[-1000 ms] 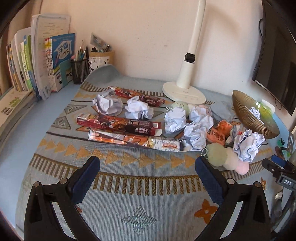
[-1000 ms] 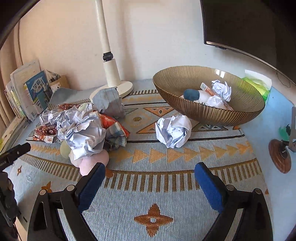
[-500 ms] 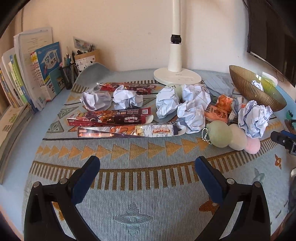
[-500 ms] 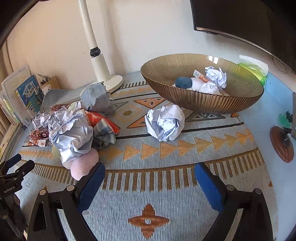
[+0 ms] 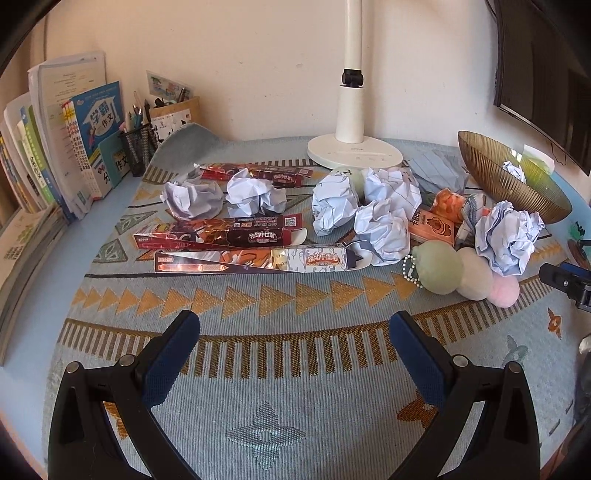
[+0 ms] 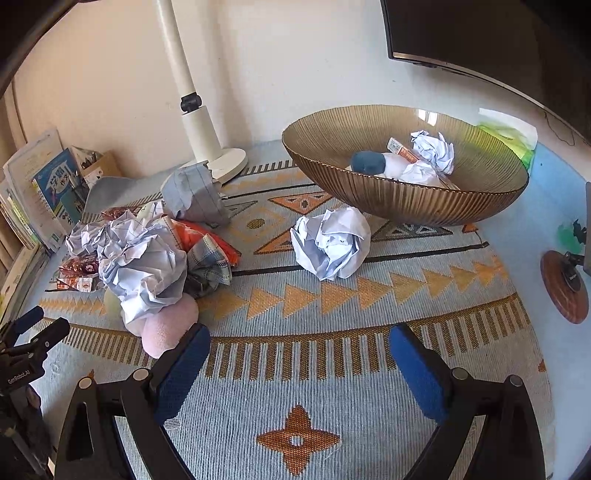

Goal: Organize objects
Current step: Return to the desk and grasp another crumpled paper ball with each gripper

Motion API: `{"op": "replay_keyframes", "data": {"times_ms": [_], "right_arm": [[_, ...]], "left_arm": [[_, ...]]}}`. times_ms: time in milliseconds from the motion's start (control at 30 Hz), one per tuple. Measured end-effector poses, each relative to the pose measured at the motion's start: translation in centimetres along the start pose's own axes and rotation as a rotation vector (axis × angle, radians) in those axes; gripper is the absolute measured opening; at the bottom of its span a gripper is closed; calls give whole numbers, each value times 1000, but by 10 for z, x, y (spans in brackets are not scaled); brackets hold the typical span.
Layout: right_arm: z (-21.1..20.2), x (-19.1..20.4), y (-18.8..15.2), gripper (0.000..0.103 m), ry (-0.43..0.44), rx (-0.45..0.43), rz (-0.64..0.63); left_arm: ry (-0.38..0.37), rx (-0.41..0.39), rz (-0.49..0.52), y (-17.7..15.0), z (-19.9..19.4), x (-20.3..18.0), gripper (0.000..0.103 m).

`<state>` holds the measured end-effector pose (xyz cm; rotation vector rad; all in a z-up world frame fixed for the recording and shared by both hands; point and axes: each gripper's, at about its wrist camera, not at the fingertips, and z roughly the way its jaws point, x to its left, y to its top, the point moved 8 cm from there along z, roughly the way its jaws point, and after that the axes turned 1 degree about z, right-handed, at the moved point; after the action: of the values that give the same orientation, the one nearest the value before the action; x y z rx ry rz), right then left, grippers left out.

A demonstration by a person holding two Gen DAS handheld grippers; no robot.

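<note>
Paper ball (image 6: 330,242) lies at the bowl's (image 6: 402,201) seven o'clock, probably next; right gripper (image 6: 297,363) and left gripper (image 5: 293,345) hover agape, empty.

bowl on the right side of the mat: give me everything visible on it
The bowl is wide, shallow and amber-brown, seemingly translucent ribbed glass with a thin rim. It sits upright on the patterned mat near the wall, below the dark screen. Inside lie two crumpled paper balls, a dark blue rounded item and a small printed pack. Another paper ball lies just in front; contact unclear.
</note>
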<state>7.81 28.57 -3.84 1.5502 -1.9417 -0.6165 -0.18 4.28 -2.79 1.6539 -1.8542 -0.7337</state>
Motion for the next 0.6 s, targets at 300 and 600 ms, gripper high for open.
{"op": "replay_keyframes", "data": {"times_ms": [300, 600], "right_arm": [[-18, -3, 5, 97, -47, -97, 3], [-35, 42, 21, 97, 153, -109, 24]], "left_arm": [[-296, 101, -24, 8, 9, -11, 102], [-380, 88, -134, 89, 53, -7, 101]]}}
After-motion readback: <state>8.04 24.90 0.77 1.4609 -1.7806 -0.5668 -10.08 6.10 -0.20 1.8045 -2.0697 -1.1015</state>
